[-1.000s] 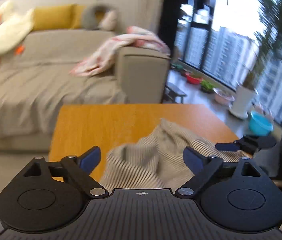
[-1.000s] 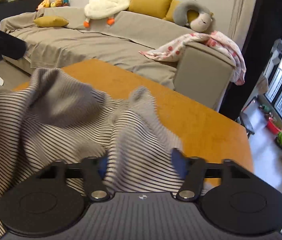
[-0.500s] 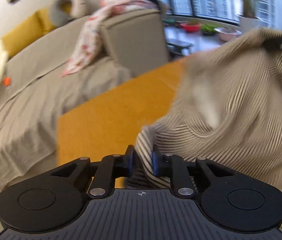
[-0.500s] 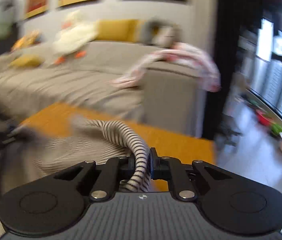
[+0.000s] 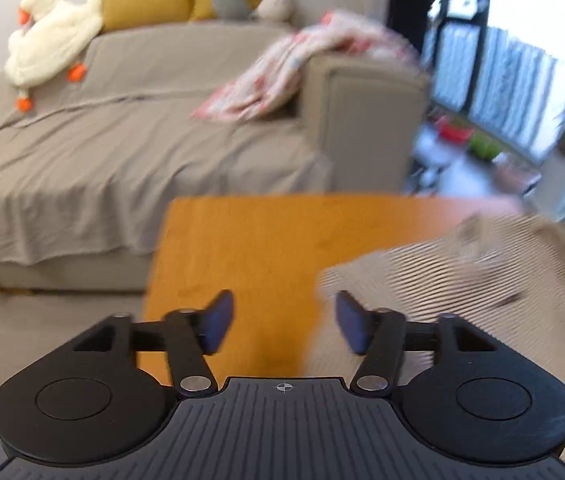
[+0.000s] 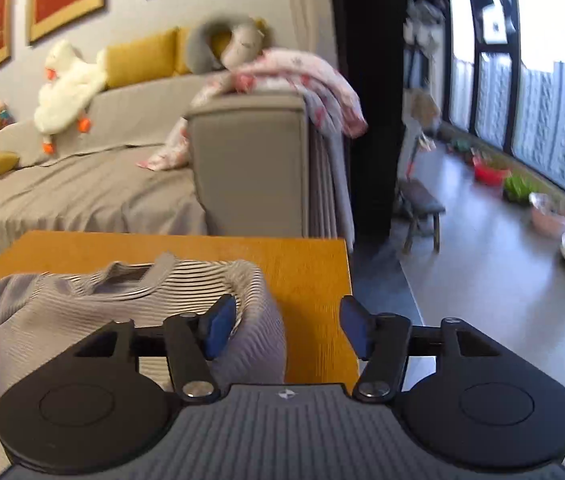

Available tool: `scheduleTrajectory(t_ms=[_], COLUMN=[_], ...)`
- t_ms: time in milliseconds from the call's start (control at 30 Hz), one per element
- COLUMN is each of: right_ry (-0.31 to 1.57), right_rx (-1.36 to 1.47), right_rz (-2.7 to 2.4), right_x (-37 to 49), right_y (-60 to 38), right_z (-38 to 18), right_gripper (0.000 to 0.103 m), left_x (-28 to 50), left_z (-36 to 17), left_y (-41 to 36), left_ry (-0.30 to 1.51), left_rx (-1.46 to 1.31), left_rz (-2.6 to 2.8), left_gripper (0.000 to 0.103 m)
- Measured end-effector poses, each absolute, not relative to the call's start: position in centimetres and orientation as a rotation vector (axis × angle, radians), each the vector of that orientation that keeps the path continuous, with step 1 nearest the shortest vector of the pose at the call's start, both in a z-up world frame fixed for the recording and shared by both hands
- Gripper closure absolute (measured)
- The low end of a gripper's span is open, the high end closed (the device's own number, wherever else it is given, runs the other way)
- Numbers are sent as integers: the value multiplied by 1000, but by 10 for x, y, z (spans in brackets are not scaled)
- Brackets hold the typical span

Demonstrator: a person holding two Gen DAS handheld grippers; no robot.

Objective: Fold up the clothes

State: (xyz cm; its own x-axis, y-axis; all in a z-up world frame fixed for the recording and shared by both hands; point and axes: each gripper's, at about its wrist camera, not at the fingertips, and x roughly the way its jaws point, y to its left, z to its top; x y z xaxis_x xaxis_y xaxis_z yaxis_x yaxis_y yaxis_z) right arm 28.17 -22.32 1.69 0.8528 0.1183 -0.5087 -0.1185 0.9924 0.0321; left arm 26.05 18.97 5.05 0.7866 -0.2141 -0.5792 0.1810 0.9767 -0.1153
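Left claw (image 5: 282, 322): jaws opening, only bare worktop (image 5: 250, 248) between them; striped shirt (image 5: 462, 280) just right.
Right claw (image 6: 288, 326): jaws opening, gripping nothing; shirt (image 6: 122, 300) bulges against the left pad.
Right view only: shirt's neckline, worktop's far right corner bare.
Beyond: sofa (image 5: 122, 140).

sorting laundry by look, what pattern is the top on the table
Thin dark and pale stripes on the top; sharpest in the right wrist view.
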Motion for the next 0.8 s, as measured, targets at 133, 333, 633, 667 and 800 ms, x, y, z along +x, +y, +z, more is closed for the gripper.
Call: scheduleTrajectory(t_ms=[133, 333, 633, 667, 800], right_ry=[506, 638, 845, 865, 788], right_rx=[-44, 151, 183, 185, 151], right_rz=[197, 405, 405, 399, 509], right_x=[246, 282, 407, 412, 409], right_y=[-211, -176, -90, -86, -69], right_z=[33, 62, 4, -3, 9], right_gripper=[42, 72, 61, 63, 101], left_x=[229, 195, 222, 221, 221], left_z=[52, 15, -18, -18, -19], left_y=[149, 92, 113, 115, 120], left_ry=[566, 587, 733, 730, 725], left_rx=[-91, 24, -163, -171, -188], left_rz=[-402, -620, -626, -636, -666], left_gripper=[9, 8, 5, 4, 3])
